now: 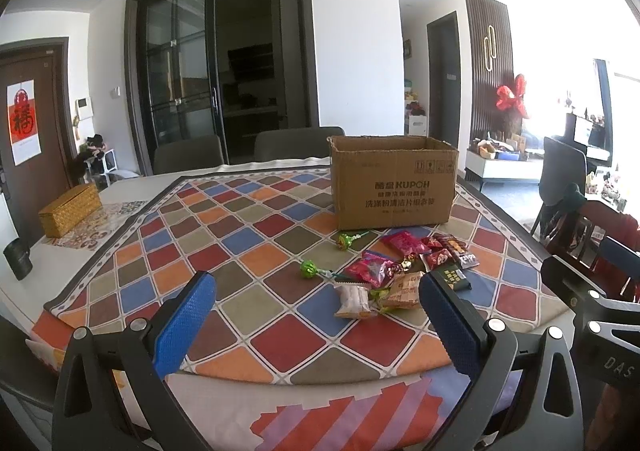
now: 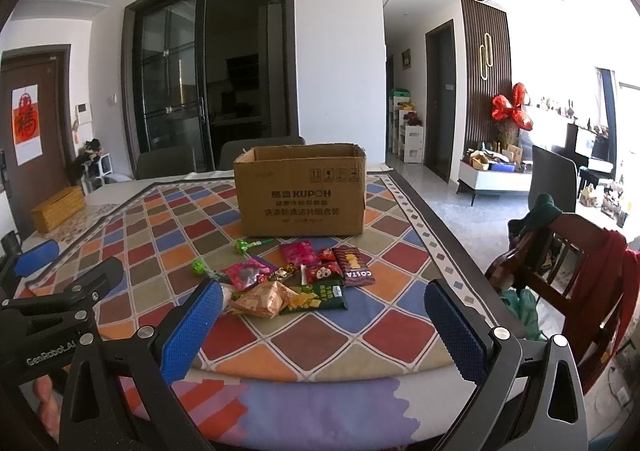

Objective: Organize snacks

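Grippers: left (image 1: 316, 315) and right (image 2: 320, 315) both wide open, empty
Risk: snacks (image 2: 288, 283) overlap, pinching two; box (image 2: 300, 191) untouched

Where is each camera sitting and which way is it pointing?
Left wrist: on the left gripper, low at the table's near edge, facing the box and snacks; its open blue fingers show, with the right gripper at right.
Right wrist: on the right gripper, same heading; open fingers, left gripper and fingertips at left.
Both share box, snacks, tablecloth, glass doors.
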Tool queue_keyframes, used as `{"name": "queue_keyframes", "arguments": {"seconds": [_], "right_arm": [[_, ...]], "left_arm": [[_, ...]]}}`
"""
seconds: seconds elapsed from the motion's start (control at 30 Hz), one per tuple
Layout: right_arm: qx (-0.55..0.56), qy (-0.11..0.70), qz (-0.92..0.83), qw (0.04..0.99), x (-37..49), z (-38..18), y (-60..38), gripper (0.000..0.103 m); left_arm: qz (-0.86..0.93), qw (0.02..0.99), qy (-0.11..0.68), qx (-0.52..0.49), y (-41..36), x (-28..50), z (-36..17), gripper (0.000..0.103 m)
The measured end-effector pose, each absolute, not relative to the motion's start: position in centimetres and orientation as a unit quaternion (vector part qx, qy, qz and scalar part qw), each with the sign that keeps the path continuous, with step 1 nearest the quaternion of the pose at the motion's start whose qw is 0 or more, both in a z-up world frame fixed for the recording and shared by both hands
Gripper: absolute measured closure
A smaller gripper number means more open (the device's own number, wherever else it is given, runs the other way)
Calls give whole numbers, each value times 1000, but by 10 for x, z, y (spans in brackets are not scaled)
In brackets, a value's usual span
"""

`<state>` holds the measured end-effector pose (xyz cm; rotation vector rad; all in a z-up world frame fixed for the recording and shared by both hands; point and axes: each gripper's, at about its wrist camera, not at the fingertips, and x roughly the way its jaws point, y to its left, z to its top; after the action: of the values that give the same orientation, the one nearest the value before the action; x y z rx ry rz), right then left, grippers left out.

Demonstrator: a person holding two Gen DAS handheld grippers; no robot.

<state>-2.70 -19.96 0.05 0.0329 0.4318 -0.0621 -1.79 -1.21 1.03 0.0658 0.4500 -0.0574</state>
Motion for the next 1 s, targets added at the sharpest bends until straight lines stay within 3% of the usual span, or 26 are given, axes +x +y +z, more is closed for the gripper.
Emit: {"name": "queue_keyframes", "arguments": {"seconds": [1.0], "right_arm": [[19,213,-31,976,-28,1,-200,1]], "left_arm": [[-28,975,220,32,-12,-19,12,0]]}}
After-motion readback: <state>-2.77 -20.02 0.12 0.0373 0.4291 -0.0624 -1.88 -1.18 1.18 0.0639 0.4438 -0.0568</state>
